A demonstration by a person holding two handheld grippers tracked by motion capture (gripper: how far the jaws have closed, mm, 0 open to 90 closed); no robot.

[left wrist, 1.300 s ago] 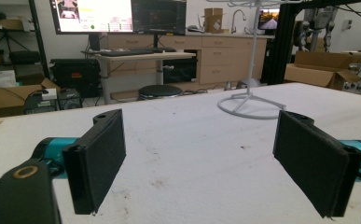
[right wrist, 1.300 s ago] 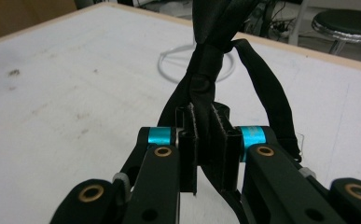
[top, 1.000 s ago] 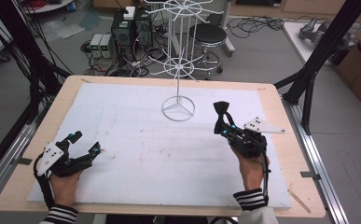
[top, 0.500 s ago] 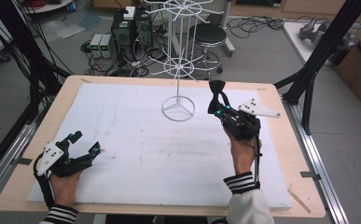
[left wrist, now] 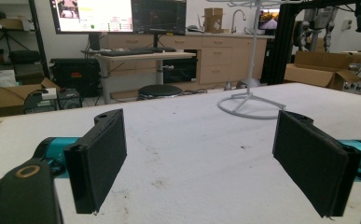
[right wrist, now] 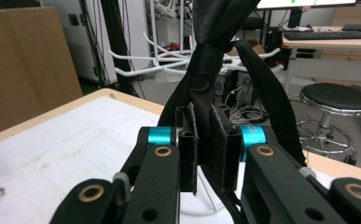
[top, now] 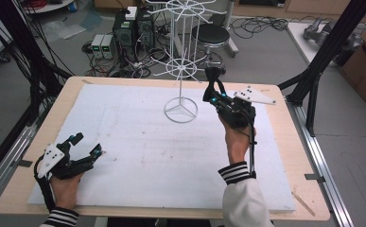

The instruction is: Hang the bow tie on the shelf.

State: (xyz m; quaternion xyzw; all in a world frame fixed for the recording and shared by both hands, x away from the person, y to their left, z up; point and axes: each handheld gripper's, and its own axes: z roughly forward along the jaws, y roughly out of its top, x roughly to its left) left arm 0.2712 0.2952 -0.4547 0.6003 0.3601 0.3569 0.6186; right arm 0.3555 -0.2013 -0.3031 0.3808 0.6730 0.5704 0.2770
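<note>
Right hand-held gripper (top: 212, 84) clamped on black strap (right wrist: 207, 70), strap loop standing up above jaws. White wire rack (top: 181, 71) just beyond and left of it, lower-tier prongs near strap height. Left hand-held gripper (top: 87, 145) open, empty, low on desk (top: 138, 142), well apart. Right gripper view shows pads pinching strap; high view shows gap to rack.

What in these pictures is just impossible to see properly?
- Black strap held by the right gripper: right gripper view; its top is cut off by the upper edge, so what it is stays unclear.
- White wire rack: high view; its top is cut off by the frame edge.
- Left gripper: left gripper view; its body is cut off at the bottom edge.
</note>
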